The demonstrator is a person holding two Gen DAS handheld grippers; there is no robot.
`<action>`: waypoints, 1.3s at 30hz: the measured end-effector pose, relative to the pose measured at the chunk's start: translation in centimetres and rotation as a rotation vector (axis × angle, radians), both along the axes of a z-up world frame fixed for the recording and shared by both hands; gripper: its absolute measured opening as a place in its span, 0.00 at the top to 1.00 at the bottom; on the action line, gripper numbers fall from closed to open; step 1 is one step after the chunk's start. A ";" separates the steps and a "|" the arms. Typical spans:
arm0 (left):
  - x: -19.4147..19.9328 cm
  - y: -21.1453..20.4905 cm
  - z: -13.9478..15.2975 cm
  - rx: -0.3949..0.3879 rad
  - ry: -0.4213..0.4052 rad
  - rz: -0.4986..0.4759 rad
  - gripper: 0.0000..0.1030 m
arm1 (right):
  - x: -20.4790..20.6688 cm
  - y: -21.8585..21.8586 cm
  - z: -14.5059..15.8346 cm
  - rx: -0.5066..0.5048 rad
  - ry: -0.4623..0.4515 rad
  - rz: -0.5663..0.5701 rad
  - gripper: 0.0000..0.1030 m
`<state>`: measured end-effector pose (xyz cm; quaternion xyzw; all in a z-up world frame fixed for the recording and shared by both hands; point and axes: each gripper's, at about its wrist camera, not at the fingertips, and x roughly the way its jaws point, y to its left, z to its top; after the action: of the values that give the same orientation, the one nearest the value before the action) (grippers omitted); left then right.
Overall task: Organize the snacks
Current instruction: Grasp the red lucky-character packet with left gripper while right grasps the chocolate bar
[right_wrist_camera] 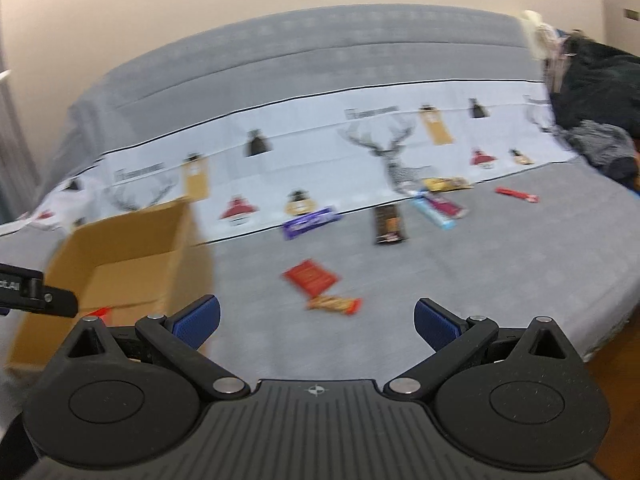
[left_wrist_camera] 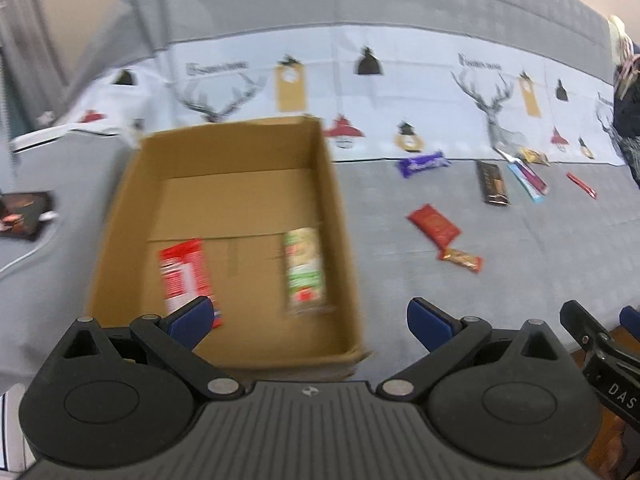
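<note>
Left wrist view: the left gripper [left_wrist_camera: 308, 322] hangs above the near edge of an open cardboard box [left_wrist_camera: 340, 216], its blue-padded fingers [left_wrist_camera: 192, 318] spread wide and holding nothing. Two snacks lie flat on the box floor: a red-and-white packet [left_wrist_camera: 184, 276] toward the left wall and a green-and-beige bar [left_wrist_camera: 305, 270] near the right wall. The box stands on a grey bedspread [left_wrist_camera: 520, 280] whose far side carries a pale printed band [left_wrist_camera: 420, 80] with antlers and tags.

Right wrist view: the right gripper [right_wrist_camera: 317, 322] is likewise wide open and empty, over bare bedspread to the right of the box. Ahead of it lie a gold-and-red bar [right_wrist_camera: 335, 305] and, just beyond and nearly touching it, a red flat packet [right_wrist_camera: 311, 277]. Farther off, along the edge of the printed band, lie a purple bar [right_wrist_camera: 310, 222], a dark brown bar [right_wrist_camera: 389, 224], a blue-and-pink pair of bars [right_wrist_camera: 440, 208], a yellow wrapper [right_wrist_camera: 444, 184] and a thin red stick [right_wrist_camera: 516, 195]. Dark clothing [right_wrist_camera: 600, 84] is heaped at far right.
</note>
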<state>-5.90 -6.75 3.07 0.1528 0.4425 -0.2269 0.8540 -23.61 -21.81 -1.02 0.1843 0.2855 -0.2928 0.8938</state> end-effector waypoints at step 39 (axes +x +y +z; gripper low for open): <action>15.8 -25.9 -20.6 0.141 0.324 0.102 0.54 | 23.5 -25.0 -20.7 -0.108 0.201 0.134 0.51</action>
<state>9.85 -32.70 -17.52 0.1512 0.5962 -0.1732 0.7692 -0.11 -46.83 -21.70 0.0859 0.3692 -0.2645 0.8868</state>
